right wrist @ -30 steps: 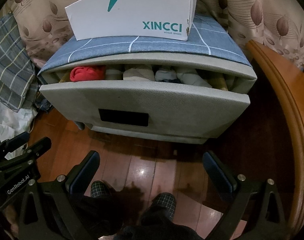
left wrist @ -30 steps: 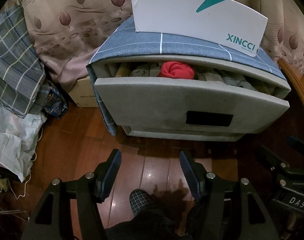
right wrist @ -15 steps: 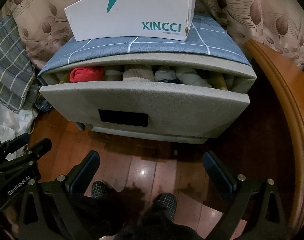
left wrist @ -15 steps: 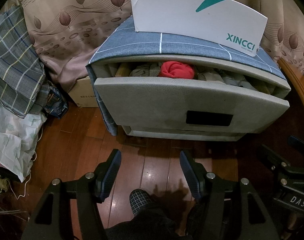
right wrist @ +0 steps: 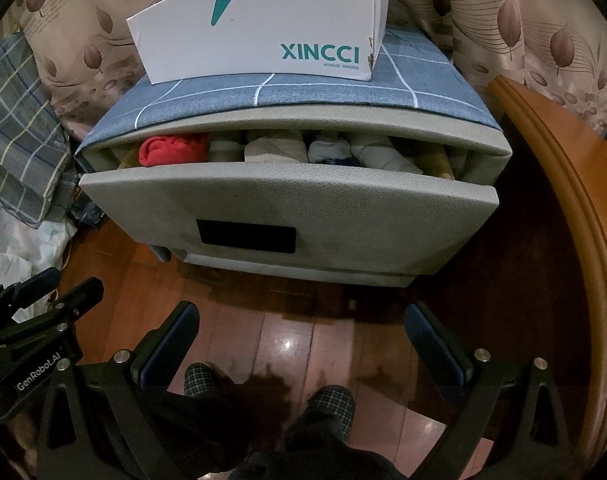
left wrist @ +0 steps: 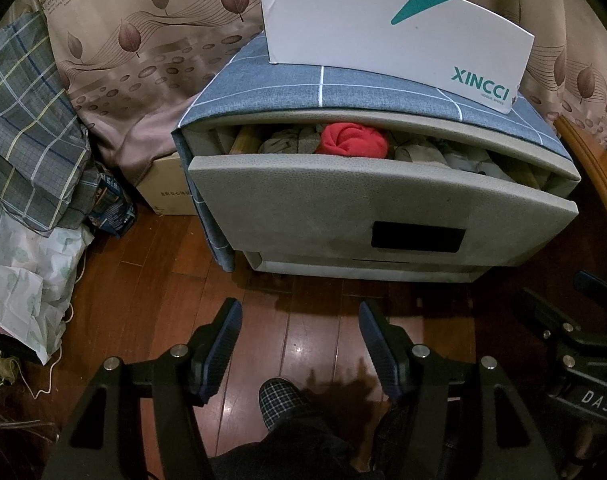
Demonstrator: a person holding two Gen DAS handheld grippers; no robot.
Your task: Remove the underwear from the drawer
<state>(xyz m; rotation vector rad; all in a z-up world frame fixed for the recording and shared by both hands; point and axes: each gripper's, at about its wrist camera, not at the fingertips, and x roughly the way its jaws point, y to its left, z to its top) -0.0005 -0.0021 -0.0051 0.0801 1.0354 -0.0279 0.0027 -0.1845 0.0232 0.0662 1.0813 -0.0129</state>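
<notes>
Both claws, left gripper (left wrist: pixel 299 336) & right gripper (right wrist: pixel 299 340), wide open, holding nothing; I'd reach over drawer (left wrist: pixel 343 200) front, pinch red underwear (left wrist: pixel 353 140) up top.

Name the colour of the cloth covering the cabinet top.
Blue with a white grid, the cloth; clearest in the right wrist view.

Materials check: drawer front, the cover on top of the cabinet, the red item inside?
Drawer front: looks like grey moulded plastic or faux leather; matte, fine pebbled grain. Hard to tell which.
Cover: woven fabric, blue-grey with white grid lines; visible weave, drapes over the edge.
Red item: soft knit cloth, likely cotton; matte, rolled in folds.
</notes>
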